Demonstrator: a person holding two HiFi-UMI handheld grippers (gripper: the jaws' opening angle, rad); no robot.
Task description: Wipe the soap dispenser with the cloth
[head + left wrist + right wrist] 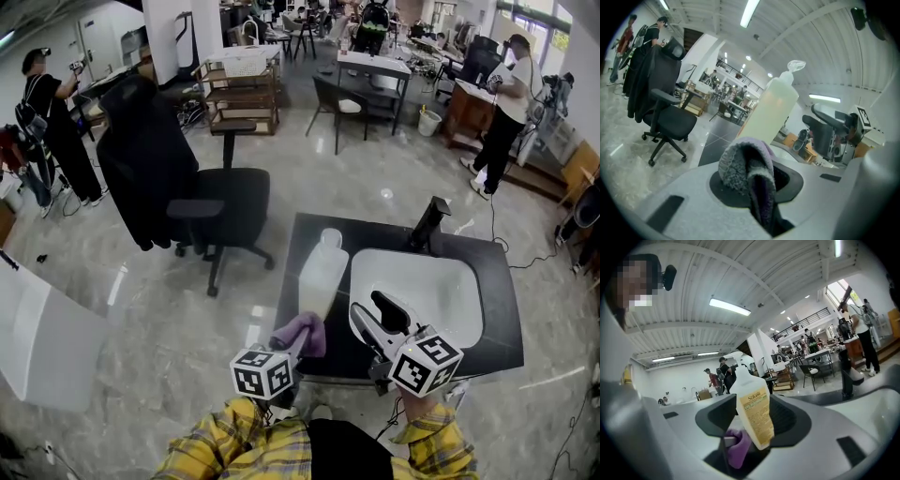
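The soap dispenser (322, 274), a pale translucent pump bottle with a yellow label, stands upright on the black counter (302, 234) left of the white sink (450, 281). My left gripper (298, 339) is shut on a bunched purple cloth (303, 330), which sits just in front of the bottle's base. In the left gripper view the cloth (743, 164) fills the jaws, with the bottle (772, 108) close behind it. My right gripper (375, 307) hangs over the sink's near left corner, jaws open and empty. Its view faces the bottle (752, 411) and the cloth (737, 446).
A black faucet (429, 223) rises at the sink's far edge. A black office chair with a jacket (178, 187) stands on the floor to the left of the counter. People stand at the far left (52, 122) and far right (502, 112), among desks and shelves.
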